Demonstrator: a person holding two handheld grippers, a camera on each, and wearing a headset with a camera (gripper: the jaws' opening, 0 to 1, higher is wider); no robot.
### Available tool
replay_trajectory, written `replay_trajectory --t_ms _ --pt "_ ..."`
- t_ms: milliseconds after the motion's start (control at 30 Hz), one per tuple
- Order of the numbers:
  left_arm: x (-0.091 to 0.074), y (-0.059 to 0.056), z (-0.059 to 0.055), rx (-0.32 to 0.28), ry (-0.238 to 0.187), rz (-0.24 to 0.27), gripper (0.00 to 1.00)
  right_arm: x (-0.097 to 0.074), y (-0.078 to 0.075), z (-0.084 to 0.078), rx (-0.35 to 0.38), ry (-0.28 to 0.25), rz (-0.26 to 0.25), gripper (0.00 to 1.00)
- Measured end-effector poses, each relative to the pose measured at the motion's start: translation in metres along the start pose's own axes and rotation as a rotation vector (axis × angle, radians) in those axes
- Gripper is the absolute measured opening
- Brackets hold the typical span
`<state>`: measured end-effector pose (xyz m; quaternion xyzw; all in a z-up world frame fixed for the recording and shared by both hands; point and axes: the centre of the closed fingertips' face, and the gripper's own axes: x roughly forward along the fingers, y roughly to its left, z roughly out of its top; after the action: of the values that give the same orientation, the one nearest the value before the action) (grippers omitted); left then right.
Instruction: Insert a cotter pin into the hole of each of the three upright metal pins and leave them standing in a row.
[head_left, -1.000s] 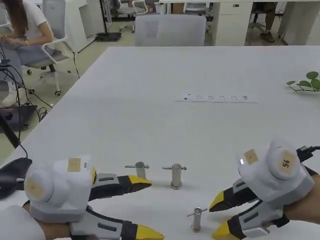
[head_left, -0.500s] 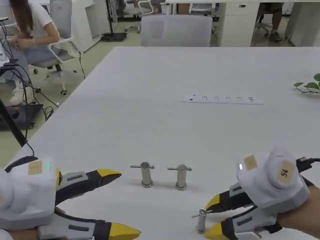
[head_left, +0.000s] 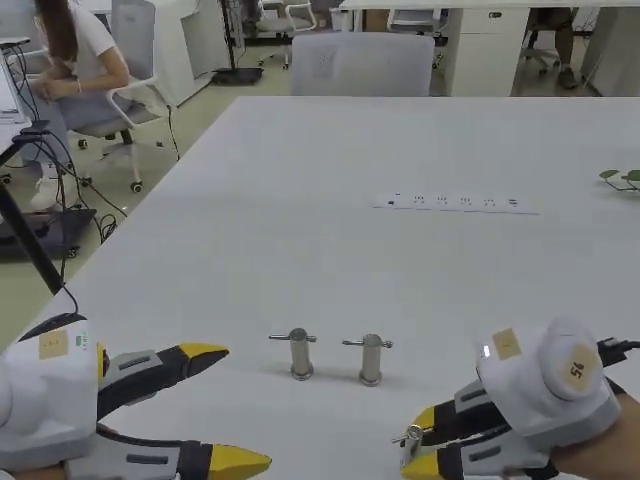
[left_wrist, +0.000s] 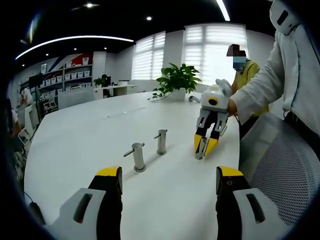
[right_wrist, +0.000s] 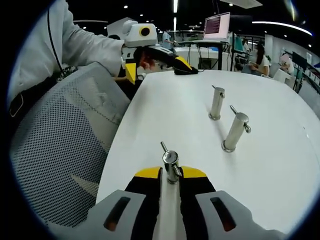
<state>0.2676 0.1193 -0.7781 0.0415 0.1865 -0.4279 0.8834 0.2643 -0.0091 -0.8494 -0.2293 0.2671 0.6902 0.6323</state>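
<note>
Two metal pins (head_left: 300, 355), cotter pins already through them, stand side by side near the worktop's (head_left: 420, 270) front edge. Right gripper (head_left: 416, 455) clamps the third pin (head_left: 412, 436), also fitted. Left gripper (head_left: 226, 406) gapes empty. Next, probably: set it in line.

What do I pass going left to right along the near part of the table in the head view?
left gripper → first upright pin → second upright pin → right gripper, shut on the third pin.
</note>
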Motion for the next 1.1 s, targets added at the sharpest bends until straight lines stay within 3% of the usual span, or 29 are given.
replay_trajectory --t_ms 300,633,1100 --pt "-0.002 0.006 -0.002 -0.009 0.001 0.013 0.77 -0.002 -0.004 0.001 0.006 -0.031 -0.034 0.1" --pt "-0.003 0.007 -0.003 -0.007 -0.001 0.017 0.76 -0.006 -0.009 -0.001 0.018 -0.026 -0.054 0.09" --pt "-0.003 0.007 -0.003 -0.009 0.0 0.022 0.75 -0.037 -0.064 -0.004 0.083 -0.036 -0.22 0.09"
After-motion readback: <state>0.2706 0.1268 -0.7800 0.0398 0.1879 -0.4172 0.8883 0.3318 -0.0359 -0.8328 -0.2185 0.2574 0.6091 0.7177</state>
